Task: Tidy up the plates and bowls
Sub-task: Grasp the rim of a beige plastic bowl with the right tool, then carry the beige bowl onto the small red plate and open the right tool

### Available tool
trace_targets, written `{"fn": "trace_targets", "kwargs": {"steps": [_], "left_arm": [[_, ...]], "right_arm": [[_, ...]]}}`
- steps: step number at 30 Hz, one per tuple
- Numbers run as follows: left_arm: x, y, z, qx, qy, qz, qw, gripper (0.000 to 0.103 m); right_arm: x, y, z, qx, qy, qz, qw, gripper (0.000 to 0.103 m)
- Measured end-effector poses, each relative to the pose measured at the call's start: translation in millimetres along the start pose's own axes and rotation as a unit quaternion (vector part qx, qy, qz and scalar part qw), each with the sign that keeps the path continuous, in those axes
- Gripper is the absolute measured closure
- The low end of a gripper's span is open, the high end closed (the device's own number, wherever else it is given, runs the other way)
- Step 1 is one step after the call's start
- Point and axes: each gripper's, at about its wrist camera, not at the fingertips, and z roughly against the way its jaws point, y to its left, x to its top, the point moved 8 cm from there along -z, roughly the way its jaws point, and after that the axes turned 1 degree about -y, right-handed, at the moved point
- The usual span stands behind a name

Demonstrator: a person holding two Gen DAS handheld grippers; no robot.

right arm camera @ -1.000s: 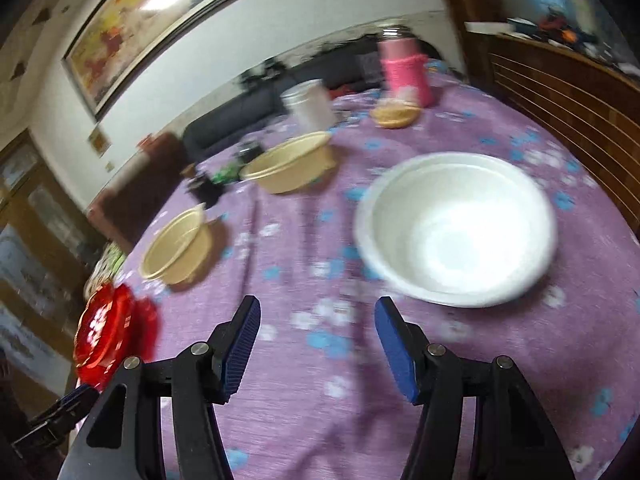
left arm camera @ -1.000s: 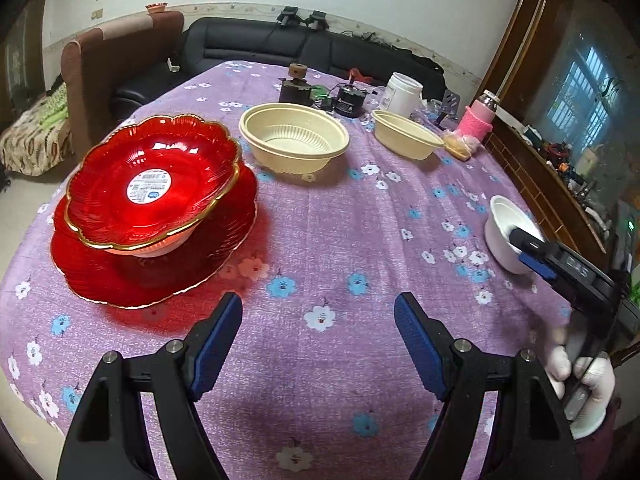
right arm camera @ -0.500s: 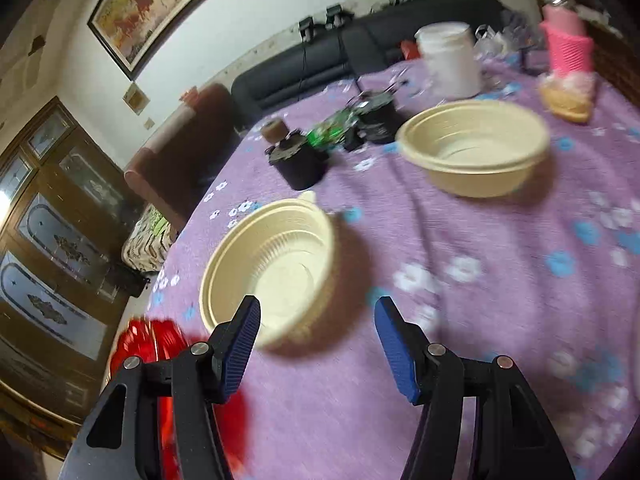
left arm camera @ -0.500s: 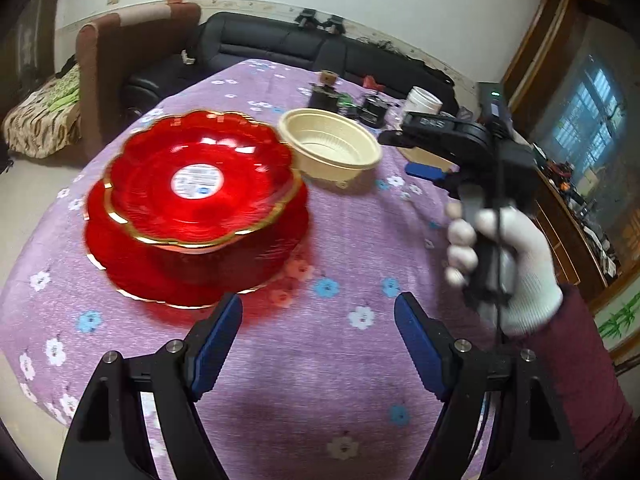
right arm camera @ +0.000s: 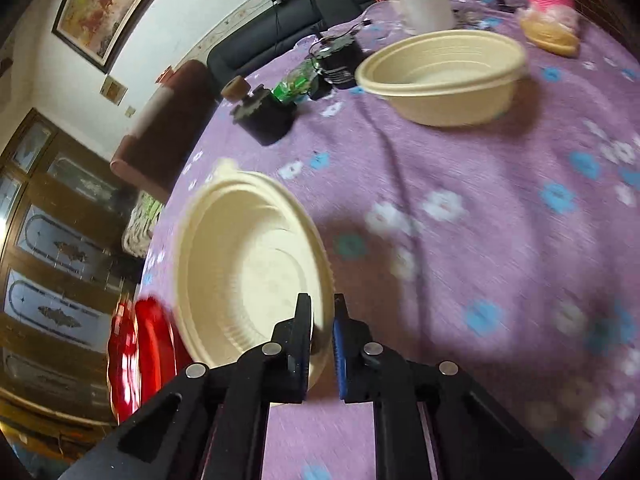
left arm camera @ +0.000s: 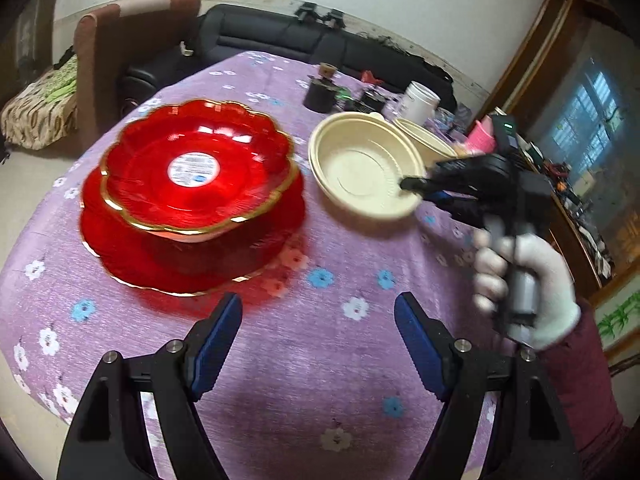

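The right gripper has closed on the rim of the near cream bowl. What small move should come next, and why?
Probably lift the near cream bowl a little, then carry it toward the other cream bowl. The right gripper is shut on its rim, with the bowl already tilted. The second bowl looks alike and stands empty, so the two should nest. The left gripper hangs open, holding nothing.

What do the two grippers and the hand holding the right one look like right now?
Both grippers are black two-finger clamps with ribbed blue pads and silver pivot bolts: the left gripper and the right gripper. The right one has a grey handle and a small green light on top. The hand wears a white knit glove and a dark red sleeve.
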Motion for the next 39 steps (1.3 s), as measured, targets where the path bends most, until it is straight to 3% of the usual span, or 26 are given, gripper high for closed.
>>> {"fn": "trace_targets", "kwargs": {"steps": [6, 10, 14, 18, 26, 33, 35, 37, 39], "left_arm": [[-9.9, -24.1, -11.2, -0.019, 0.019, -0.02, 0.9994, 0.025], [-17.5, -43.3, -23.9, -0.033, 0.042, -0.031, 0.9981, 0.025], [-21.6, -63.9, -34.8, -0.044, 0.059, -0.052, 0.9959, 0.025], [-20.3, -81.9, -49.7, -0.032, 0.07, -0.084, 0.9935, 0.025], [-10.7, -97.5, -91.6, -0.007, 0.088, -0.096, 0.9915, 0.025], [-13.9, -112.8, -124.2, -0.022, 0.12, -0.092, 0.9883, 0.026], [-17.0, -115.5, -128.6, -0.034, 0.13, -0.087, 0.9872, 0.04], [-18.1, -118.1, -128.0, -0.035, 0.129, -0.092, 0.9868, 0.067], [-17.9, -118.2, -122.5, -0.041, 0.125, -0.09, 0.9872, 0.069]], "right_arm": [[-49.8, -42.8, 57.5, -0.012, 0.056, 0.005, 0.998, 0.093], [-73.3, -67.8, 87.5, -0.014, 0.066, -0.002, 0.998, 0.093], [-82.7, -82.0, 100.9, -0.012, 0.058, 0.0, 0.998, 0.09], [-83.7, -85.7, 100.5, -0.012, 0.042, 0.005, 0.999, 0.09], [-91.5, -92.9, 98.7, -0.019, 0.023, 0.008, 1.0, 0.085], [-98.2, -100.5, 104.1, -0.026, 0.009, 0.01, 1.0, 0.085], [-98.9, -98.1, 104.0, -0.024, 0.006, 0.015, 1.0, 0.085], [-100.3, -93.4, 106.2, -0.023, 0.002, 0.024, 0.999, 0.085], [-99.9, -87.5, 108.3, -0.028, -0.003, 0.037, 0.999, 0.085]]}}
